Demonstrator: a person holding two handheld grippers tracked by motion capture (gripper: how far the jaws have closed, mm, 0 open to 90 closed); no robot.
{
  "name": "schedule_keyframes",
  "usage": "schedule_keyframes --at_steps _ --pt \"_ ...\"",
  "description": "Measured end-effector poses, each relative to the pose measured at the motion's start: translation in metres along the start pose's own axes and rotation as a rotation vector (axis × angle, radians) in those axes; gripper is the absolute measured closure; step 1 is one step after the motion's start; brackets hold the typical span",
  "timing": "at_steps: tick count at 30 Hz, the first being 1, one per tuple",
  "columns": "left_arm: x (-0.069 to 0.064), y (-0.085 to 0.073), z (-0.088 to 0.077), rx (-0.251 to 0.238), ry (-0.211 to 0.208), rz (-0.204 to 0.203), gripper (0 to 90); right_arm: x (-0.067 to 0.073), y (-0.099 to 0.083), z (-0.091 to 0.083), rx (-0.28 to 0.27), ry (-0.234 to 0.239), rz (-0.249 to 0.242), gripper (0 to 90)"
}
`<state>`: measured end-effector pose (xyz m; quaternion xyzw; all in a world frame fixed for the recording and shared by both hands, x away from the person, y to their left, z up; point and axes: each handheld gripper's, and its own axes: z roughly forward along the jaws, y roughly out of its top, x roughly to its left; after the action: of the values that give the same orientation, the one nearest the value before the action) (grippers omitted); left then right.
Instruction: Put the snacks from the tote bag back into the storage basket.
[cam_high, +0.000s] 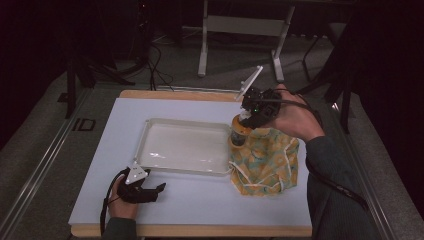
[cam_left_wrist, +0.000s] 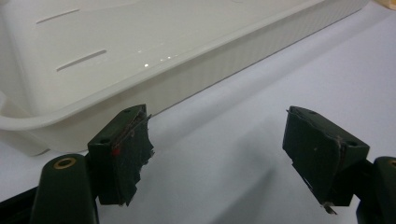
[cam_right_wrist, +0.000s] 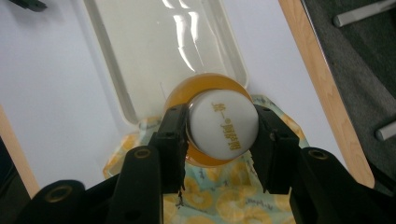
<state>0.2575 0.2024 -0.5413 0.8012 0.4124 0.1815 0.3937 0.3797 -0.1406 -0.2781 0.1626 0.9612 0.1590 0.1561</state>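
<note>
right claw (cam_right_wrist: 223, 135): I hold it about half open, and its two black jaws press on the white cap (cam_right_wrist: 224, 125) of a small jar, one jaw on each side. So it has a grip on the cap, not on the glass body.
jar (cam_high: 239, 134): amber colour, round, with a white cap that carries golden letters which I cannot read. It hangs under my claw, above the right end of the tray, just over the edge where the pouch begins.
how the jar handles: I think it is glass or hard plastic, stiff and smooth, so it can slip and it may break if it falls. It looks small and probably not heavy. The cap is the best place to take it, because its side is straight and the jaws sit flat there; the round body below is more slippery.
pouch (cam_high: 265, 157): soft cloth with yellow fruit print and a white cord, lying on the table to the right of the tray, touching its corner.
tray (cam_high: 150, 131): white plastic, shallow, nothing inside.
left claw (cam_left_wrist: 219, 154): wide open, holding nothing, resting low on the table (cam_high: 210, 205) just beside the near left corner of the tray.
</note>
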Motion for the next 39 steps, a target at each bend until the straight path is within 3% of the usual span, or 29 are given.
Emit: schedule_keyframes --at_steps 23,39 --pt "0.000 0.000 0.000 0.001 -0.002 0.000 23.3 0.030 0.019 0.037 -0.007 0.062 -0.082 58.9" --pt "0.000 0.000 0.000 -0.001 -0.001 -0.001 23.3 0.044 0.020 0.058 0.009 0.082 -0.097 59.0"
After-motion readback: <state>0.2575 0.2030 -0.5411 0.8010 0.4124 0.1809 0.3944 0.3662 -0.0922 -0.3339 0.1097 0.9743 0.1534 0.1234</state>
